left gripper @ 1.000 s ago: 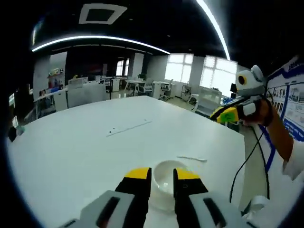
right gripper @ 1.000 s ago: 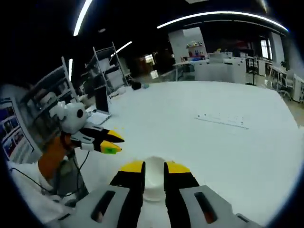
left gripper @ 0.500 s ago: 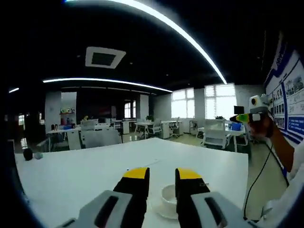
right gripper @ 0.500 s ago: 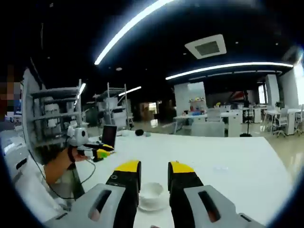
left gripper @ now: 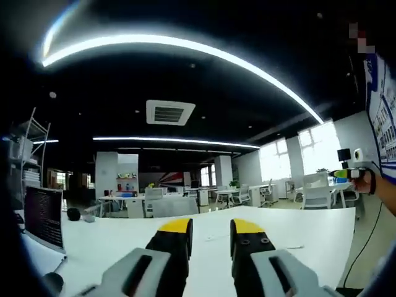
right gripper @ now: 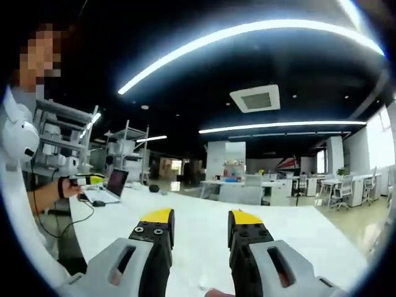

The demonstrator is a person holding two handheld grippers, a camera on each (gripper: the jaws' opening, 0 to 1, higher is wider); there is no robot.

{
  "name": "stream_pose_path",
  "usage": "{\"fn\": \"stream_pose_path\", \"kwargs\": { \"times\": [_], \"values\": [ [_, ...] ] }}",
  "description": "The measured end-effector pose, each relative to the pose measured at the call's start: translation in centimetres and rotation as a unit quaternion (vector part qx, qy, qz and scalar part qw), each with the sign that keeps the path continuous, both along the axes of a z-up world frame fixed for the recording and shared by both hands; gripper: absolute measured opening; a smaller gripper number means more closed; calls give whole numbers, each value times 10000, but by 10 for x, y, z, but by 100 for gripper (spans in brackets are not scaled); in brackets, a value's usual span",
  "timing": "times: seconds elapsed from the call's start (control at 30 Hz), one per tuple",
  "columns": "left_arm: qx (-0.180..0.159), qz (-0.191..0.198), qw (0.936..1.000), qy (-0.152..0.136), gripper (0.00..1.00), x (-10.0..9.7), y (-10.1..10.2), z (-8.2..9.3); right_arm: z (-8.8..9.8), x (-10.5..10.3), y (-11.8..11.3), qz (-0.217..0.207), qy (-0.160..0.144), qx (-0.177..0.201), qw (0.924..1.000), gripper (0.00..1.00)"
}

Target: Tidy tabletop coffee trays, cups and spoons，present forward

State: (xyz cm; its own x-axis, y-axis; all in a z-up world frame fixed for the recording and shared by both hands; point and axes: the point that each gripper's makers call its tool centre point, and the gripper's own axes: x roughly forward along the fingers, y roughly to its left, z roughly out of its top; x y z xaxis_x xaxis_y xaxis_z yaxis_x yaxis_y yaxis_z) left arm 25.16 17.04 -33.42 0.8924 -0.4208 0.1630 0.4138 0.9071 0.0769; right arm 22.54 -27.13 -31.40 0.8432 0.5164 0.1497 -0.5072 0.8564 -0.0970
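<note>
My left gripper (left gripper: 210,230) stands open over the white table (left gripper: 124,238), nothing between its yellow-tipped fingers (left gripper: 175,226). A thin pale spoon (left gripper: 293,247) lies on the table to its right. Far right, a hand holds my right gripper (left gripper: 348,174) beyond the table's edge. In the right gripper view that gripper (right gripper: 202,221) is open too, with bare table (right gripper: 198,244) between its fingers (right gripper: 246,217). At the left of that view a hand holds my left gripper (right gripper: 93,180), small and far off.
An open laptop (left gripper: 43,215) (right gripper: 115,183) sits at the table's far corner, with a dark round object (left gripper: 74,213) behind it. Metal shelves (right gripper: 127,148) and office desks with chairs (left gripper: 185,201) fill the room beyond. A person's white sleeve (right gripper: 25,204) runs along the left.
Both views have tilted up toward the room and ceiling. The cup and saucer that showed between each pair of jaws have dropped out of view. The jaws' gaps look unchanged.
</note>
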Motion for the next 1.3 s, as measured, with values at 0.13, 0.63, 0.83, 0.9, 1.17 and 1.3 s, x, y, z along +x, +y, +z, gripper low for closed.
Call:
{"fn": "stream_pose_path", "kwargs": {
  "times": [0.13, 0.63, 0.83, 0.9, 1.17, 1.3],
  "values": [
    [-211, 137, 9997, -35, 25, -9, 10, -9, -16, 2, -8, -100, -1, 89, 9999, 35],
    [-328, 385, 9986, 141, 26, -16, 29, -66, -85, 10, -22, -460, 226, -74, 9987, 36],
    [-31, 490, 9987, 160, 26, -11, 32, -81, -102, 18, -21, -509, 445, -121, 9976, 39],
    [86, 520, 9985, 139, 26, -12, 36, -89, -108, 21, -22, -492, 473, -144, 9976, 39],
    [136, 732, 9965, 385, 27, -14, 45, -110, -121, 28, -19, -543, 695, -20, 9961, 40],
    [231, 686, 9966, 385, 27, -14, 42, -106, -119, 29, -15, -523, 696, -11, 9962, 40]
  ]
}}
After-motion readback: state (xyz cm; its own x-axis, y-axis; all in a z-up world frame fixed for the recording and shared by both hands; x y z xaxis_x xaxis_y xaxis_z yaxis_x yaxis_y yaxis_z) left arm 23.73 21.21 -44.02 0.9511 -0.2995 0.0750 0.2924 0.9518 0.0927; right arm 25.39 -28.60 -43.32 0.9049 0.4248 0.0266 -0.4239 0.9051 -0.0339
